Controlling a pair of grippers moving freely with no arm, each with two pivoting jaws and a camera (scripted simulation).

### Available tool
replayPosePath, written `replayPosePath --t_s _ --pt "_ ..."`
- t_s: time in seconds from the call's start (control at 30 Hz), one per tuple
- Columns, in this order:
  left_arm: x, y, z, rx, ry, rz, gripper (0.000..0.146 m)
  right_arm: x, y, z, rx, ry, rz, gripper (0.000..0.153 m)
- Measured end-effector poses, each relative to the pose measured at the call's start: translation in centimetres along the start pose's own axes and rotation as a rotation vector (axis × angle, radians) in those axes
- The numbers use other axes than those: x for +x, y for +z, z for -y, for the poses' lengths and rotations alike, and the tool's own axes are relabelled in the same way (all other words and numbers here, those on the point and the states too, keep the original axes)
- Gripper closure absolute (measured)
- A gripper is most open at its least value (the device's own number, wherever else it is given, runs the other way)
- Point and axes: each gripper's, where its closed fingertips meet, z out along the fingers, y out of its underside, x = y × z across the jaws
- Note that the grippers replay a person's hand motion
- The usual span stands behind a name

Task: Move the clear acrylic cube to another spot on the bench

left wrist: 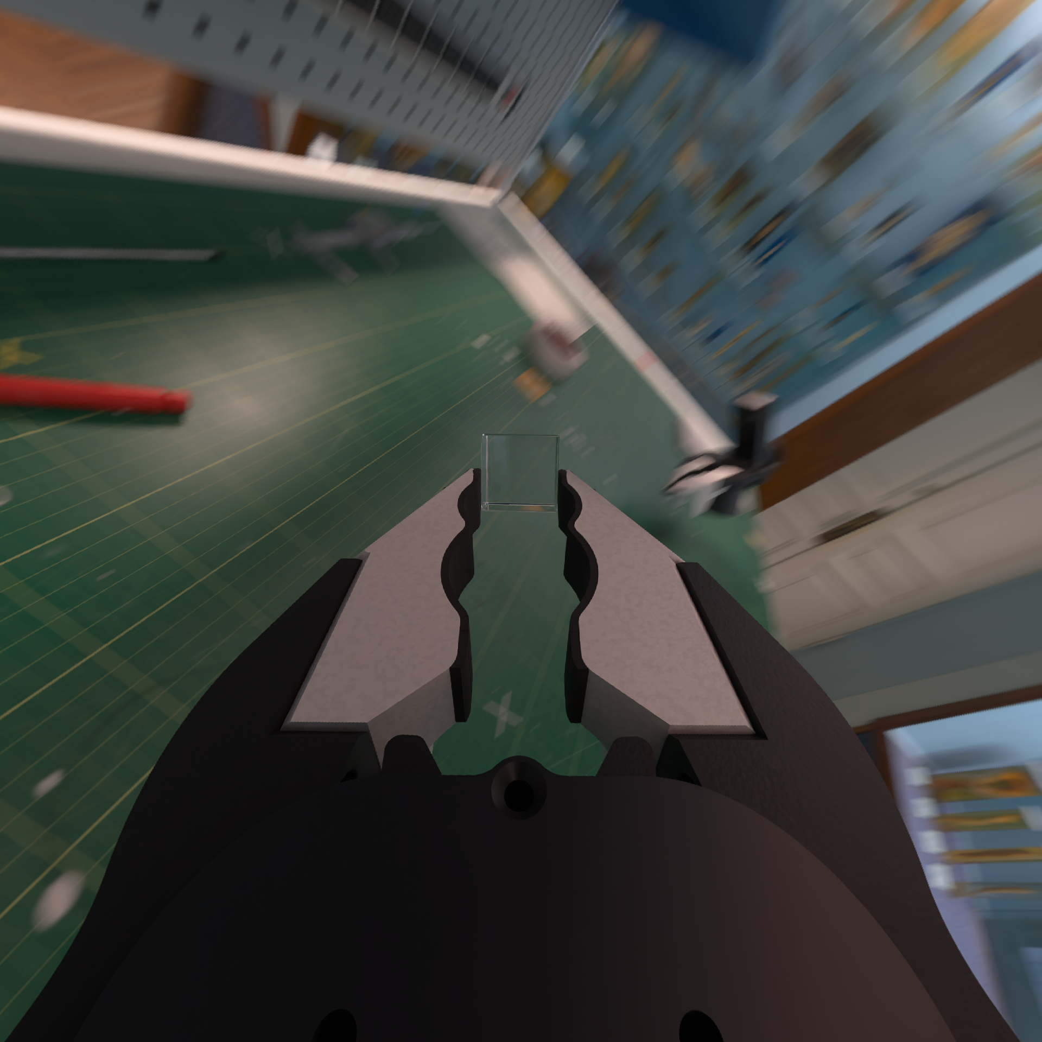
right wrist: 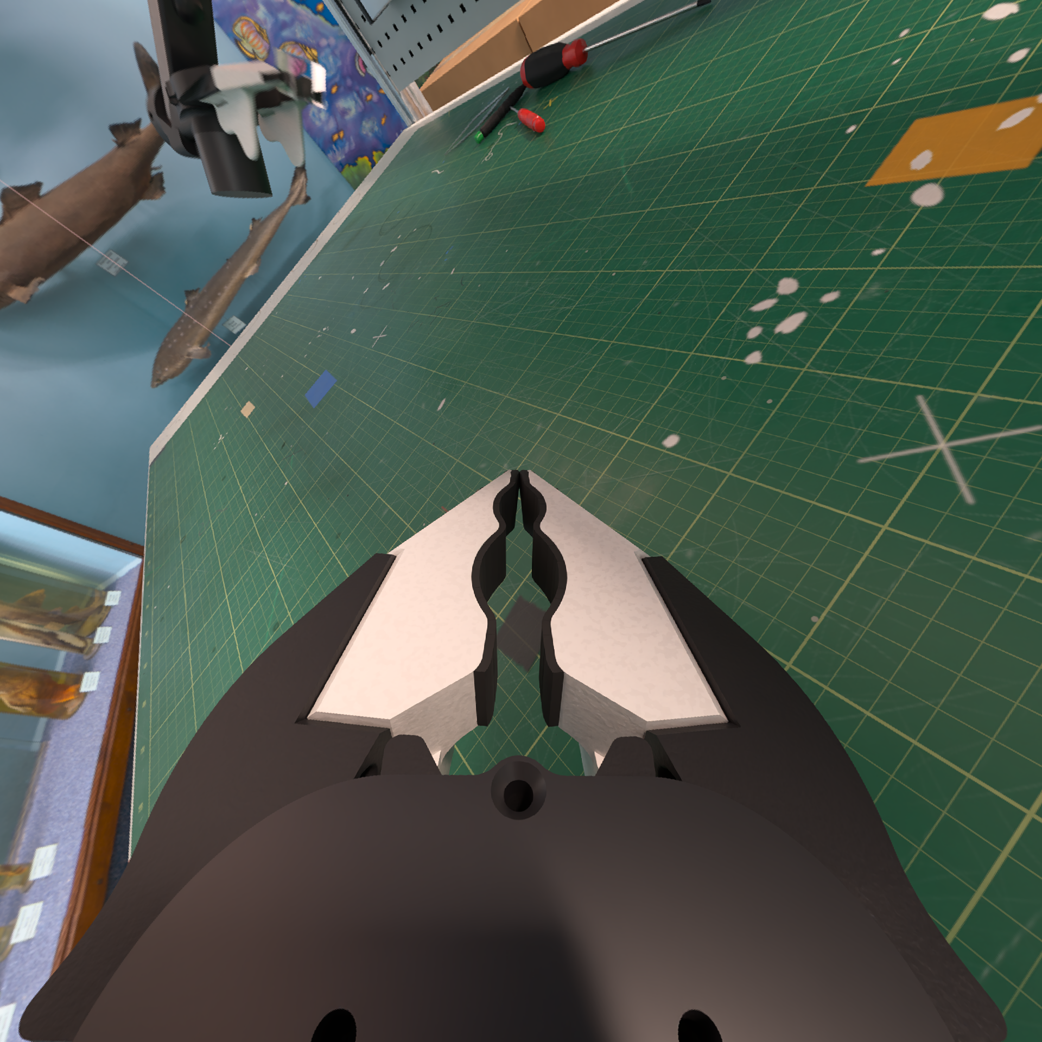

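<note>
Left wrist view: the left gripper (left wrist: 520,489) holds the clear acrylic cube (left wrist: 520,472) right between its two tips. The tips press on the cube's two sides, and the cube sticks out a little past them. The cube is up in the air, above the green bench mat (left wrist: 225,507), near the bench's white edge (left wrist: 597,282). Everything around it looks smeared. A red tool (left wrist: 96,394) lies far off to the side. The cube has no long side, so it can go down any way round.

Right wrist view: the right gripper (right wrist: 517,475) is closed with nothing in it, low over the mat (right wrist: 620,310). The left gripper (right wrist: 270,90) shows far away, high up past the bench edge, with the cube (right wrist: 317,76) at its tips. So the left one has the cube, and I think it must come back over the mat to set it down
</note>
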Motion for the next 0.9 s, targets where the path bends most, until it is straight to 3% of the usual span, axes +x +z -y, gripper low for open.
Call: replayPosePath --t_s 0.07,0.1,0.3,0.5,0.7,0.9 --pt "-2.0 1.0 -1.7 -0.149 0.059 0.157 0.12 0.0 0.0 0.0 -0.001 -0.001 0.0 0.153" --pt "-2.2 1.4 -2.1 -0.194 0.075 0.165 0.119 0.0 0.0 0.0 -0.001 -0.001 -0.001 0.153" --pt "0.1 2.5 -0.2 -0.072 -0.016 -0.031 0.119 0.1 0.1 -0.1 -0.005 0.0 -0.004 0.153" --pt "4.3 6.7 -2.9 -0.343 0.268 0.18 0.119 0.0 0.0 0.0 -0.001 -0.004 0.0 0.153" --pt "11.9 14.1 -9.2 -0.49 0.415 0.106 0.119 -0.3 -0.1 0.1 0.011 -0.011 0.013 0.153" --pt "9.5 17.5 -18.7 -0.731 0.517 0.231 0.119 -0.5 -0.3 0.2 0.024 -0.02 0.022 0.153"
